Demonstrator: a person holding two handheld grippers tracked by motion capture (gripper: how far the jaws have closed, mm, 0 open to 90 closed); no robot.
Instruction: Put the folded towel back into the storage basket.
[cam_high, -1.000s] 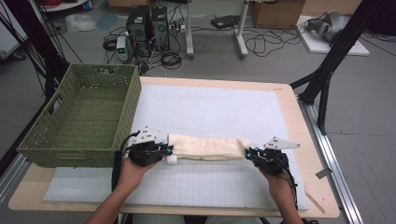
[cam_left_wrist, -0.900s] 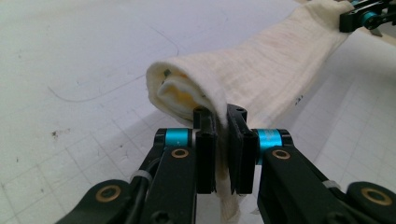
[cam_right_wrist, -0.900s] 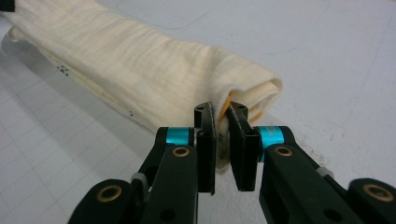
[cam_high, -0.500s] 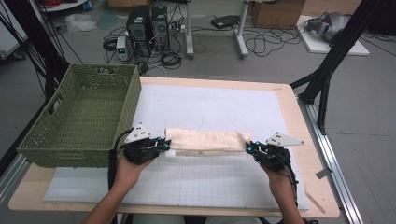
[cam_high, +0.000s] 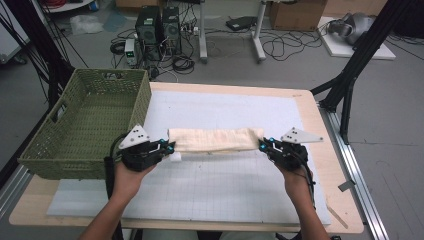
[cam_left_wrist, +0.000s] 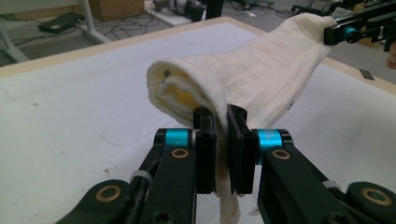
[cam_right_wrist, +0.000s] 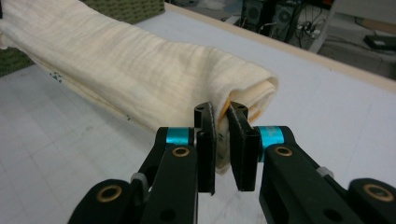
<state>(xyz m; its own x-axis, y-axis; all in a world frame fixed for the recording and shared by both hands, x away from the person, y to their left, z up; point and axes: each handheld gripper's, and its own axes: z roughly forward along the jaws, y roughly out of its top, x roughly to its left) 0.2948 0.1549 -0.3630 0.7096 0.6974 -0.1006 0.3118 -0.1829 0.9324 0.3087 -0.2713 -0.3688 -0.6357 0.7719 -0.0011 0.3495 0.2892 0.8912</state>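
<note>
Above the white mat (cam_high: 225, 185) on the table (cam_high: 320, 125), a folded cream cloth (cam_high: 215, 139), stretched level between two hand-held tools. At one end, the left claw (cam_high: 170, 147), pinching a corner of the cloth; in the left gripper view, black jaws pressed tight on the fabric (cam_left_wrist: 261, 79), a strip of it hanging down between them. At the other end, the right claw (cam_high: 262, 144), likewise clamped on the cloth's folded edge (cam_right_wrist: 140, 79), layers of the fold visible just above the pads. Cloth apparently off the mat, sagging slightly in the middle, held taut enough to keep the folds from falling open. Both grips set at opposite short ends, likely so the bundle travels as one piece without unrolling. To the left, a green woven basket (cam_high: 55, 150), empty inside and just beside the left hand (cam_high: 130, 175), by all appearances the destination. Likely next: a sideways carry over the basket's near wall, with a snag on the rim the main risk.
</note>
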